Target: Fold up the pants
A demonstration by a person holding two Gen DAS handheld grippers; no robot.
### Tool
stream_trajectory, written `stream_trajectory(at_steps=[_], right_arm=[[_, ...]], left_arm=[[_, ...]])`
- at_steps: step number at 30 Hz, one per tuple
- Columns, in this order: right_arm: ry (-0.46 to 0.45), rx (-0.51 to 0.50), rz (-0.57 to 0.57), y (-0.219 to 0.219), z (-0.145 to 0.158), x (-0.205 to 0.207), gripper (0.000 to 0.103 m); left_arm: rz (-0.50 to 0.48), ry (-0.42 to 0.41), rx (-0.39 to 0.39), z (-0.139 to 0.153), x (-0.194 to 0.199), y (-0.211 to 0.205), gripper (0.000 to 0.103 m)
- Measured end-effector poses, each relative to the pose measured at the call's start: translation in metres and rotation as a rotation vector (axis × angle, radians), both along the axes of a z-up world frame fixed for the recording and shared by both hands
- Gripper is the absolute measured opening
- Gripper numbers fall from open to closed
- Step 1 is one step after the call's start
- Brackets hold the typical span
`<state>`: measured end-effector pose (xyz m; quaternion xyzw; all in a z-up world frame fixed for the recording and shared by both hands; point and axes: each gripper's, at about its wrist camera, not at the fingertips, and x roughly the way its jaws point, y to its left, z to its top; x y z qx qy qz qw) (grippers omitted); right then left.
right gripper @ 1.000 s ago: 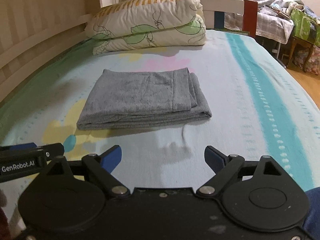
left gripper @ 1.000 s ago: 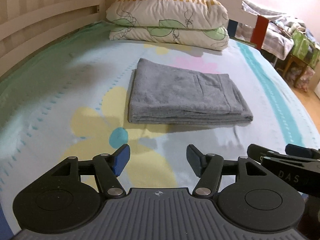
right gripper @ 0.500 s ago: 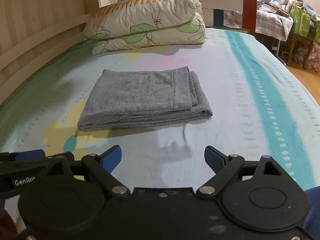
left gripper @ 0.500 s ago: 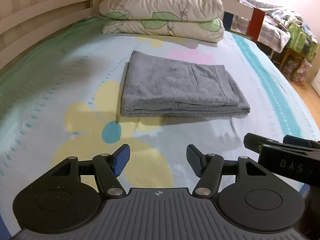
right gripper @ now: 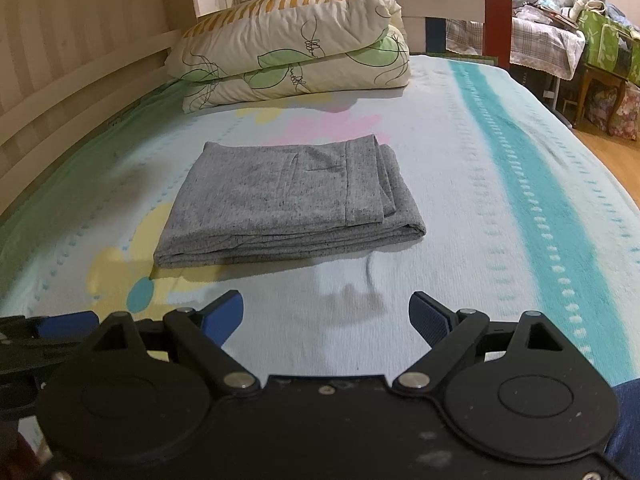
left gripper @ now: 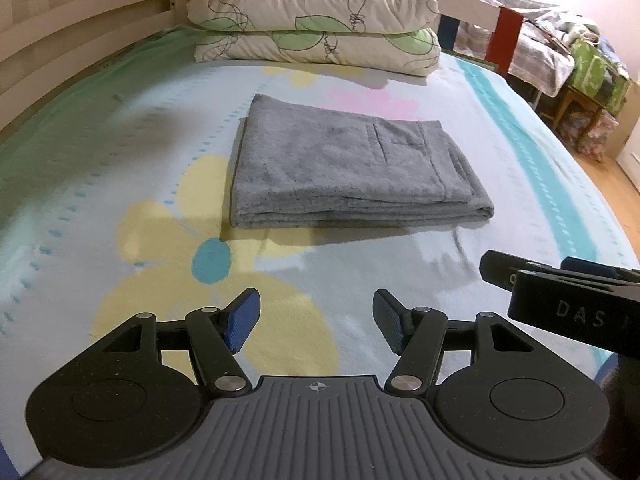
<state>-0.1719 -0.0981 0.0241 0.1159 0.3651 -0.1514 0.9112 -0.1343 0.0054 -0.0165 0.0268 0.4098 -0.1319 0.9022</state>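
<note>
Bed rail point(left gripper: 80, 28): pale wood, running along the left edge of the bed.
Left gripper point(left gripper: 316, 322): jaws spread, nothing between them, held above the flowered sheet point(left gripper: 152, 240) and short of the pants.
Pants point(left gripper: 348, 170): grey, folded into a flat rectangle mid-bed, layered edges facing the grippers, clear of both.
Pillows point(left gripper: 316, 20): two stacked beyond the pants.
Right gripper point(right gripper: 326, 316): jaws apart and empty, just beside the left one.
</note>
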Motion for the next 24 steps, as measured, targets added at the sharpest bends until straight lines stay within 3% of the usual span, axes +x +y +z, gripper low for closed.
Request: stream_trajectory(at_steps=[24], right_arm=[[0.015,0.015,-0.003,-0.0049,-0.0051,0.0035,0.095]], left_arm=[[-0.007,0.038,0.004,-0.0087,0.0059,-0.0046,0.06]])
